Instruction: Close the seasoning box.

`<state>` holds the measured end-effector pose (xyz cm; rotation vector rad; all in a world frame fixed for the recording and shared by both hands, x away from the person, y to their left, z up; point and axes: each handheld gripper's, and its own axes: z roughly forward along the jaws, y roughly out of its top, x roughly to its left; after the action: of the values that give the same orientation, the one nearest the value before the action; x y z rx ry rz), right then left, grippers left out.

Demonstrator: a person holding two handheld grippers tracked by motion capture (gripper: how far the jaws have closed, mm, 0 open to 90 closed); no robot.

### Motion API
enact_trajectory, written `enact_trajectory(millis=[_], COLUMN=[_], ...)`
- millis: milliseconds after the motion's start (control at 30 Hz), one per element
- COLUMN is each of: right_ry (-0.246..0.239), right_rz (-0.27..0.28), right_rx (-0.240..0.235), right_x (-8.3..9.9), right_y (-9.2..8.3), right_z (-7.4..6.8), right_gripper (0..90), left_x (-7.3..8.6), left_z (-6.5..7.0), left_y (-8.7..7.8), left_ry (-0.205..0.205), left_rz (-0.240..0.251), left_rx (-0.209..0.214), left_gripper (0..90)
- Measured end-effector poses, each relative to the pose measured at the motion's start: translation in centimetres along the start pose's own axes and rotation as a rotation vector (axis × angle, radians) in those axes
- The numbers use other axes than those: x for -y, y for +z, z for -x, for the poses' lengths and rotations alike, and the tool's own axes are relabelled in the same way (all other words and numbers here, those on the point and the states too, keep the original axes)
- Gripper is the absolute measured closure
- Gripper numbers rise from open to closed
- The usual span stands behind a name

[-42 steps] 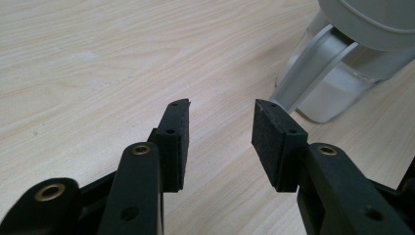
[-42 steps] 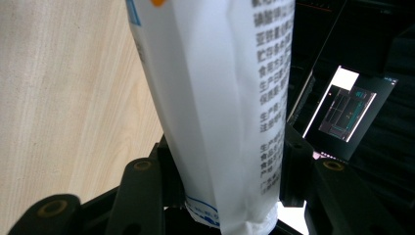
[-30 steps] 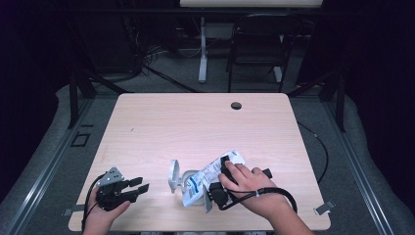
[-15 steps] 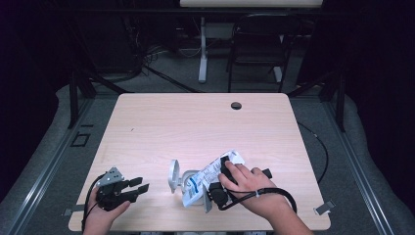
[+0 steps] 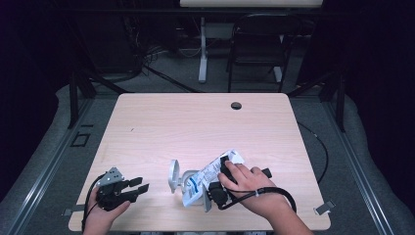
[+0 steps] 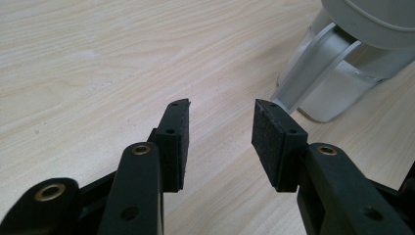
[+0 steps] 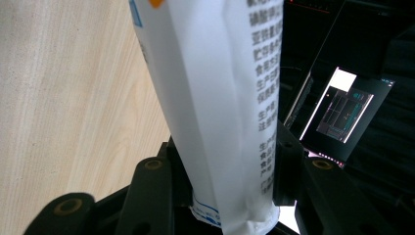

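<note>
Your right tool [image 5: 211, 192] grips a white printed pouch [image 5: 208, 177] near the bench's [image 5: 195, 127] front edge; its 2 jaws have just been closing on the pouch. A grey-white container [image 5: 175, 176] touches the pouch's left end. Your left tool [image 5: 138, 186] rests open and empty left of the container.

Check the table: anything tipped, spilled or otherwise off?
Nothing spilled or damaged. The white pouch sits between the right gripper's fingers, which have just been closing on it, and leans toward the grey container, whose lid stands flipped open. The left gripper waits open beside it. The table looks tidy.
</note>
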<state>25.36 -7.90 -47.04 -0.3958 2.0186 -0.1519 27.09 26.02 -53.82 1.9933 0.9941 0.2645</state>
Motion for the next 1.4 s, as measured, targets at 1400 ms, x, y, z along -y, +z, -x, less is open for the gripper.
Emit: enact_trajectory(millis=[1400], right_ry=[0.074], right_rz=[0.039], right_rx=[-0.039], right_x=[0.68], right_y=[0.2], right_z=[-0.77], right_gripper=[71.0], left_x=[0.2], left_z=[-0.25], left_y=[0.16], left_ry=[-0.004], left_rz=[-0.014], left_rx=[-0.006], left_gripper=[58.3])
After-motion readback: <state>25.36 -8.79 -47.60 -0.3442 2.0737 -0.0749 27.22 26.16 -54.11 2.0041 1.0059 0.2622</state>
